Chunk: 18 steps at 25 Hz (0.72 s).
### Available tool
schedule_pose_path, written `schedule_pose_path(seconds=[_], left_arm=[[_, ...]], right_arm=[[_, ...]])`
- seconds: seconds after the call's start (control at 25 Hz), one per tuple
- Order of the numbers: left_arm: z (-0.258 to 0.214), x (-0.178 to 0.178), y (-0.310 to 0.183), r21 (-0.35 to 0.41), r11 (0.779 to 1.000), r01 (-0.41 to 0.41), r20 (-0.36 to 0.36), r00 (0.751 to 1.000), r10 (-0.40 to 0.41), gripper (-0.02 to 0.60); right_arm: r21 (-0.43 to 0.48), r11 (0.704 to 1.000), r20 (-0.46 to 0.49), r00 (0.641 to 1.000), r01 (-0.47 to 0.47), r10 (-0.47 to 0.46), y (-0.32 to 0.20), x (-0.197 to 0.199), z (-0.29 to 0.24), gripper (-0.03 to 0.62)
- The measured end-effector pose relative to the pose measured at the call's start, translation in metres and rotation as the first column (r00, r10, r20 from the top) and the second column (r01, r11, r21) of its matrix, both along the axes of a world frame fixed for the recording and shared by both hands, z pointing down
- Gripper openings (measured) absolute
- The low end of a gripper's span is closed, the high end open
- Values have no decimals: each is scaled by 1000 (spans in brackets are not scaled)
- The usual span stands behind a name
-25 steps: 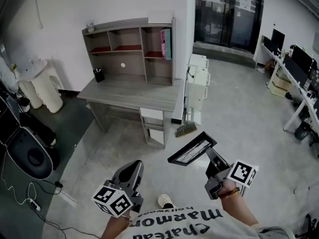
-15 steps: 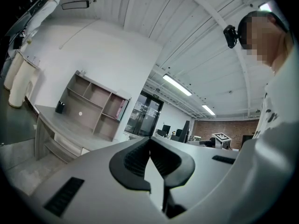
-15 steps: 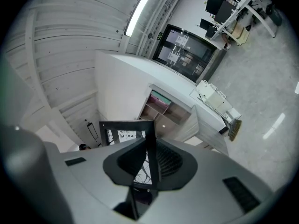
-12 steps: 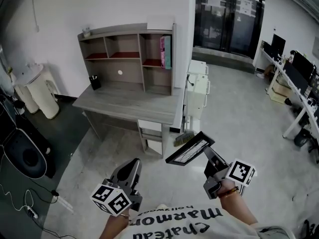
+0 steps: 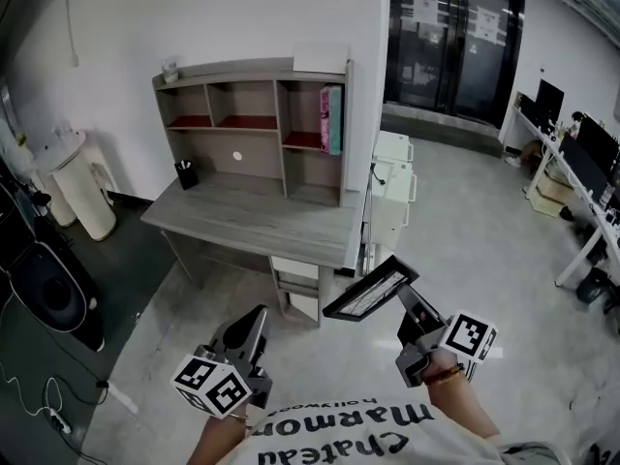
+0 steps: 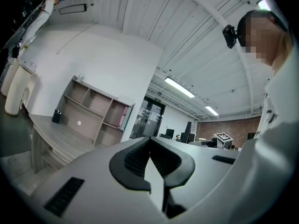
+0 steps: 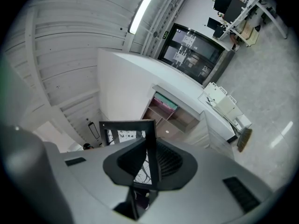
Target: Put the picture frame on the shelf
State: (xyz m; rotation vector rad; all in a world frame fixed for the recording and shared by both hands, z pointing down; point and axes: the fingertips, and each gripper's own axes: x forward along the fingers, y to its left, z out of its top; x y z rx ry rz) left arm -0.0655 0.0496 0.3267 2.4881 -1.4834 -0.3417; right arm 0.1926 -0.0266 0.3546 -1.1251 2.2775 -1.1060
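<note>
Carrying the frame [image 5: 371, 291] clenched by one edge in the right tongs [image 5: 401, 296], up in the air, short of the desk [image 5: 254, 219]. Keeping the left tongs [image 5: 254, 320] clenched on nothing. Stepped nearer over the last second, bringing the shelf [image 5: 254, 114] closer and more square-on. Still well apart from it, so probably more walking needed before lifting the frame onto a ledge.

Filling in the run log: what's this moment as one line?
stage: frame not yet on shelf | right gripper: shut on frame | left gripper: shut, empty | shelf: ahead, on desk
</note>
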Motion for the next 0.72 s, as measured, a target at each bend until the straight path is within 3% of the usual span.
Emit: schedule_pose_path(seconds=[0.2,0.44,0.56,0.72], left_arm=[[-4,-2,-25,9,1000,-1,2,1000,1,17],[-2,1,-51,11,1000,-24,7,1000,24,17],[-6,2,-60,24,999,-30,9,1000,30,17],[-10,1,-69,51,998,-23,10,1000,22,17]], right_arm=[[15,1000,-21,1000,-11,12,-24,3,-2,72],[71,997,37,999,16,-18,-44,-3,-8,72],[56,998,30,1000,-2,0,-54,0,-3,72],[108,993,73,996,46,-54,-64,-17,-13,72]])
